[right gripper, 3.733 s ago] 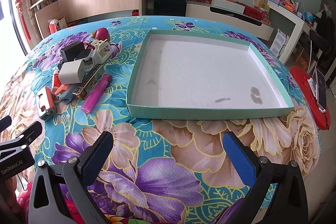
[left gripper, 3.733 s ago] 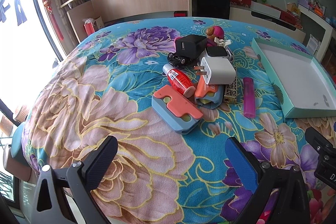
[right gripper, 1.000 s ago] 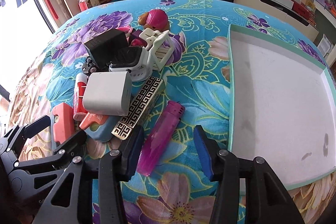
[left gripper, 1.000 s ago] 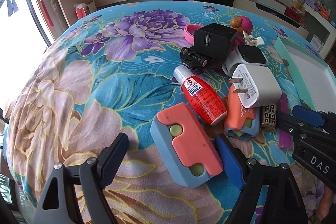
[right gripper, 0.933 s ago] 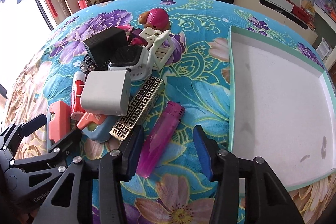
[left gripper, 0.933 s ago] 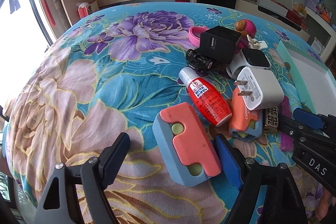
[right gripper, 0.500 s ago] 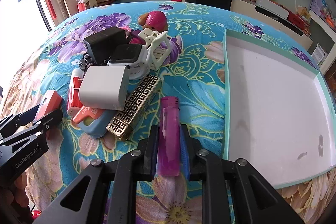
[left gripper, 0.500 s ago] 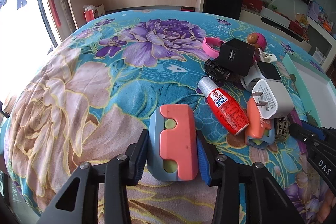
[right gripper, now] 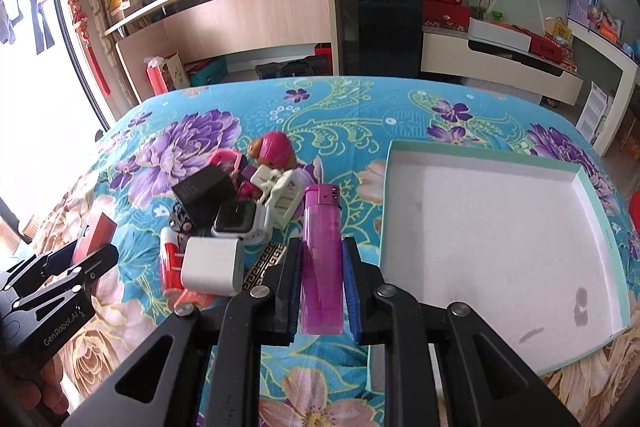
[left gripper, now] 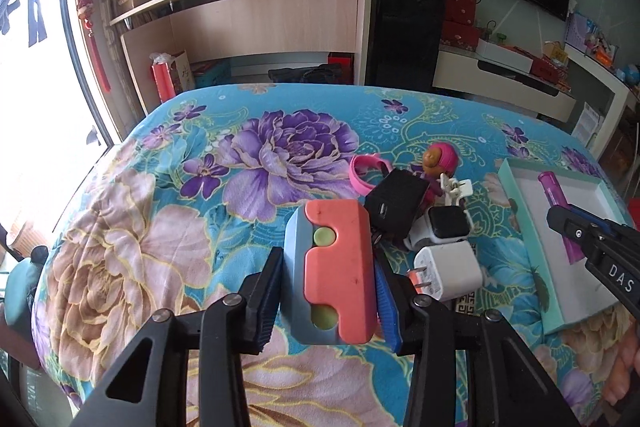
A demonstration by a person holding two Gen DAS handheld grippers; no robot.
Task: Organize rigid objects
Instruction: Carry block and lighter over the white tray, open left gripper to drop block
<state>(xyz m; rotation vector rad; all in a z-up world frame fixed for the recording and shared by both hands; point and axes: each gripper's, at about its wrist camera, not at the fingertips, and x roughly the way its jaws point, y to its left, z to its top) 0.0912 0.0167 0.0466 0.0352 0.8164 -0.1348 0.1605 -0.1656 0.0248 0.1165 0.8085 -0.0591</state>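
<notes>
Purple lighter (right gripper: 322, 263) clamped upright between the right claw's (right gripper: 321, 291) pads.

Floral cloth (left gripper: 168, 227) over the bench: soft, matt, slightly fuzzy nap. Blue and coral case (left gripper: 332, 275): matt plastic, scuffed, with 2 dull green studs. Purple lighter (right gripper: 322, 259): translucent glossy plastic. White charger (left gripper: 448, 273): smooth satin plastic, metal prongs. Black charger (left gripper: 394, 205): matt plastic. Tray (right gripper: 600, 227): card walls, mint outside, inner floor white, matt, stained. Left gripper (left gripper: 326, 291) and right gripper (right gripper: 320, 291): matt black plastic frames, ribbed blue pads, bright metal screws.
</notes>
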